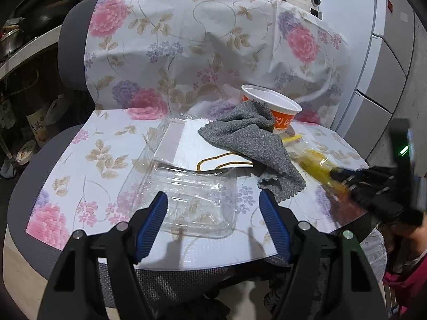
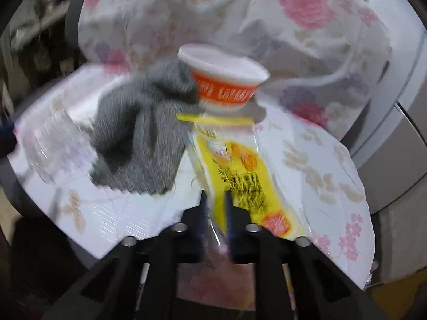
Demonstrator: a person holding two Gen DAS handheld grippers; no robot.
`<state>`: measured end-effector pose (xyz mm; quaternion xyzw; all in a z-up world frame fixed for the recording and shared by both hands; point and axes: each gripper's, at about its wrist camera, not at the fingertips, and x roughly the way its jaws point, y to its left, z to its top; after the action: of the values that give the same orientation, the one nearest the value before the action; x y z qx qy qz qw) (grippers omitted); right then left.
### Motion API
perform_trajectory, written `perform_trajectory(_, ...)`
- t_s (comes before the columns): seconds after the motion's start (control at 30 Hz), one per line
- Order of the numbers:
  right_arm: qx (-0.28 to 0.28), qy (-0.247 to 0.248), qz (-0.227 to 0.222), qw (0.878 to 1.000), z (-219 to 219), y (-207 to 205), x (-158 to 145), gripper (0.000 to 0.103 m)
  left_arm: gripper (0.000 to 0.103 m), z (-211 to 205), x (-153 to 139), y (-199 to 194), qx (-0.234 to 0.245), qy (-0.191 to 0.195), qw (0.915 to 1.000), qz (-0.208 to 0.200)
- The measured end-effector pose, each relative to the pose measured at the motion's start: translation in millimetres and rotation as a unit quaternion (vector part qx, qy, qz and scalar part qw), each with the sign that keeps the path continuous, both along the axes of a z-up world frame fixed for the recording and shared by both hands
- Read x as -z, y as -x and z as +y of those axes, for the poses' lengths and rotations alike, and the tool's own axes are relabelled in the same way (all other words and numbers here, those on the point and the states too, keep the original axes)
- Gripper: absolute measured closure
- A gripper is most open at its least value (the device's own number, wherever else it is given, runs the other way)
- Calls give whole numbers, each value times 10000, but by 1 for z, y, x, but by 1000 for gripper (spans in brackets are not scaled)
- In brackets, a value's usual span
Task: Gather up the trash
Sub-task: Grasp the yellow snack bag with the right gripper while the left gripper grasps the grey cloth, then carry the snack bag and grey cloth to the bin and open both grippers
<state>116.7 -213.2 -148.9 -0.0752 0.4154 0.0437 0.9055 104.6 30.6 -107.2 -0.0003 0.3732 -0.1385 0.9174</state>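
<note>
My left gripper (image 1: pixel 213 200) is open, its blue pads on either side of a clear plastic clamshell tray (image 1: pixel 184 200) on the flowered cloth (image 1: pixel 80 160) over a chair seat. Behind the tray lie a white flat package (image 1: pixel 197 146), a grey rag (image 1: pixel 250 138) and an orange-and-white paper cup (image 1: pixel 272 109). My right gripper (image 2: pixel 216 208) is shut on the near end of a yellow plastic wrapper (image 2: pixel 240 170), which lies in front of the cup (image 2: pixel 224 80); it shows blurred at the right of the left wrist view (image 1: pixel 355 181), with the wrapper (image 1: pixel 317 165) at its tips.
The chair's back (image 1: pixel 186 40) rises behind the seat under the same cloth. A grey cabinet (image 1: pixel 384 80) stands to the right. Shelves with pots and jars (image 1: pixel 24 53) are at the left. The seat's front edge (image 1: pixel 186 264) is just under my left gripper.
</note>
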Motion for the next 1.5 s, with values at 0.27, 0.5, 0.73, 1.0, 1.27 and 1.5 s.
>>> perform_trajectory(0.27,15,-2398,-201,9706,-58,18,-57,98,34,-9,-11,4,96,8,9999,-108)
perform_trajectory(0.5,496,-1541,-121,9867,-64,4,-29,98,34,-24,-5,0,261,27,9997,-20)
perform_trajectory(0.73,372,-728,-638,9946,-38,18,-33,99,34,-68,3,-22,573,93,9983,79)
perform_trajectory(1.0,483,-808,-708,9930,-54,31,-36,99,47,-126,25,-82,548,-671,9957,343)
perform_trajectory(1.27,640,-894,-851,9903,-70,44,-41,99,100,-119,-11,-89,671,-261,9973,-159)
perform_trajectory(1.5,671,-1069,-1138,9855,-78,56,-62,99,100,-84,-108,-46,979,924,9850,-1077)
